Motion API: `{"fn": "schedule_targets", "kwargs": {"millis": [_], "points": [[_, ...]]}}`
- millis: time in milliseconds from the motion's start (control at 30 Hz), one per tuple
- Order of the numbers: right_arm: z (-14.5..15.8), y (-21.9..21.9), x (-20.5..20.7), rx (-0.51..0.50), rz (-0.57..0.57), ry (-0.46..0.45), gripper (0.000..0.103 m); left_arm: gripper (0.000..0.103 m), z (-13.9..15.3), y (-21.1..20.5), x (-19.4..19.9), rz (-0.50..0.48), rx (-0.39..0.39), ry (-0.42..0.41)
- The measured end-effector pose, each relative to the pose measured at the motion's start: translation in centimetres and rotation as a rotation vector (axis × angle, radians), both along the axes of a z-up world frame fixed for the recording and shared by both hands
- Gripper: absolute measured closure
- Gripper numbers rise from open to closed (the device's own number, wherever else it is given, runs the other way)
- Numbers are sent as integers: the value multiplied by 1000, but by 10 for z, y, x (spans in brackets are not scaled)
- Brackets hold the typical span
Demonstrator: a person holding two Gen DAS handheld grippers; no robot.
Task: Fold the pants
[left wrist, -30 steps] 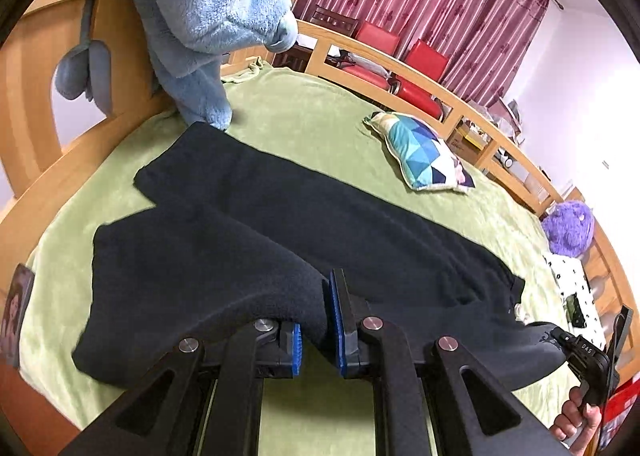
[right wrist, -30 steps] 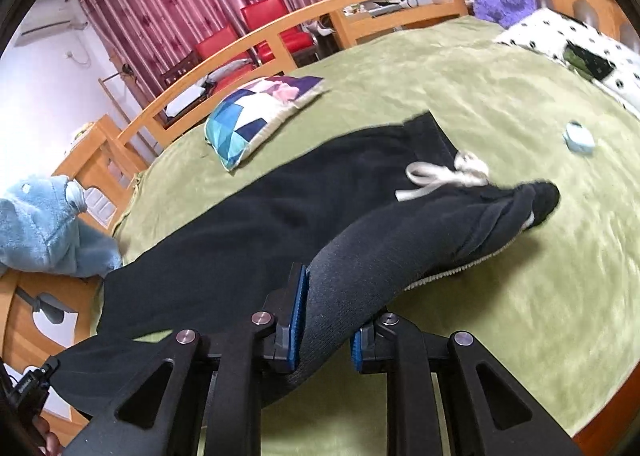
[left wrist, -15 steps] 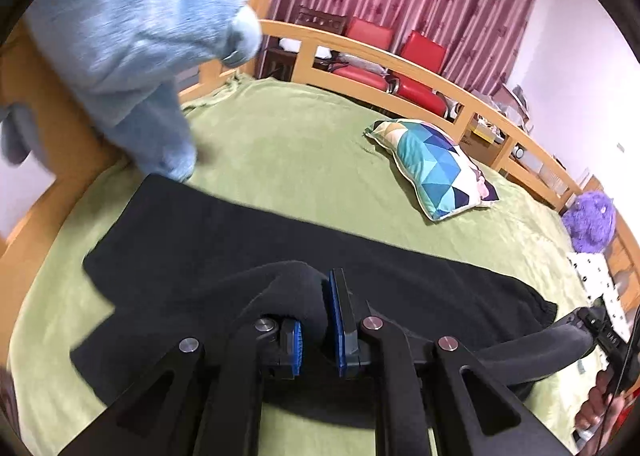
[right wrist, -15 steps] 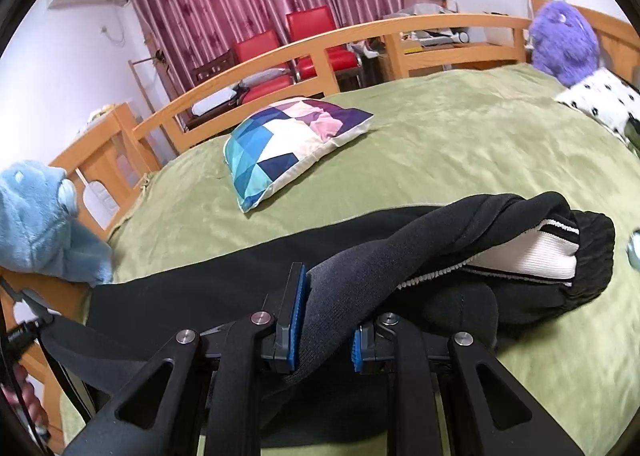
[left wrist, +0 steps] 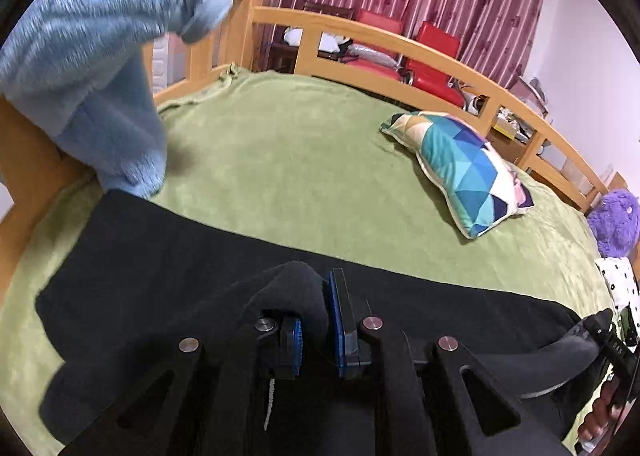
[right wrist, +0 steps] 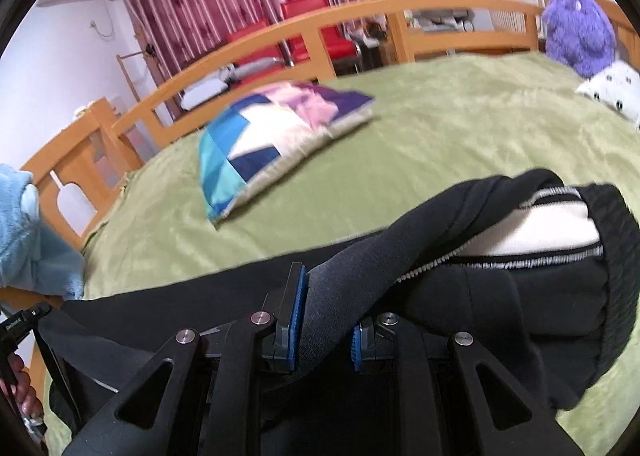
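The left gripper (left wrist: 316,322) is clamped on a bunched fold of the black pants (left wrist: 160,264) at the leg end, and the right gripper (right wrist: 324,320) is pinched on a band of the same cloth near the waistband (right wrist: 568,232), w/ the white lining showing beside it. Holding both ends at once probably lets one leg be carried over the other w/o the cloth sagging in the middle, i.e. the lengthwise fold is under way. The rest of the pants lies flat across the green blanket (left wrist: 300,175), near the front edge of the bed. Beyond the far edge of the cloth there's open blanket, so room to lay the fold. The patterned pillow (left wrist: 460,171) sits well apart from the pants, toward the wooden rail (left wrist: 400,43). The blue plush (left wrist: 92,67) hangs just beside the leg-end corner, poss. touching it; that's the tight side. The purple plush (right wrist: 576,31) is far off near the spotted pillow (right wrist: 612,89).
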State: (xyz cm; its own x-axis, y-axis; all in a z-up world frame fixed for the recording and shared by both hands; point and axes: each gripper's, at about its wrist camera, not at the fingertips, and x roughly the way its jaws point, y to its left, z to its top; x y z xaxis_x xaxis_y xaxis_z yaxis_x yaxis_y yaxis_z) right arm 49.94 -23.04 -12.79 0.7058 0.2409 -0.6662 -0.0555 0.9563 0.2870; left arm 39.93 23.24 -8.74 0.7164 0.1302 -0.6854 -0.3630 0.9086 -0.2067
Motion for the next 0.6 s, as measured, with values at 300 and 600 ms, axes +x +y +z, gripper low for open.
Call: {"fn": "schedule_targets", "kwargs": {"millis": [300,600], "points": [[19,4,-22,-41,34,-3,45,48,-11,-17,-11,2,56,71],[34,0,-111,-26,49,19,41,32,15,-34,-88,19,-37,49]]}}
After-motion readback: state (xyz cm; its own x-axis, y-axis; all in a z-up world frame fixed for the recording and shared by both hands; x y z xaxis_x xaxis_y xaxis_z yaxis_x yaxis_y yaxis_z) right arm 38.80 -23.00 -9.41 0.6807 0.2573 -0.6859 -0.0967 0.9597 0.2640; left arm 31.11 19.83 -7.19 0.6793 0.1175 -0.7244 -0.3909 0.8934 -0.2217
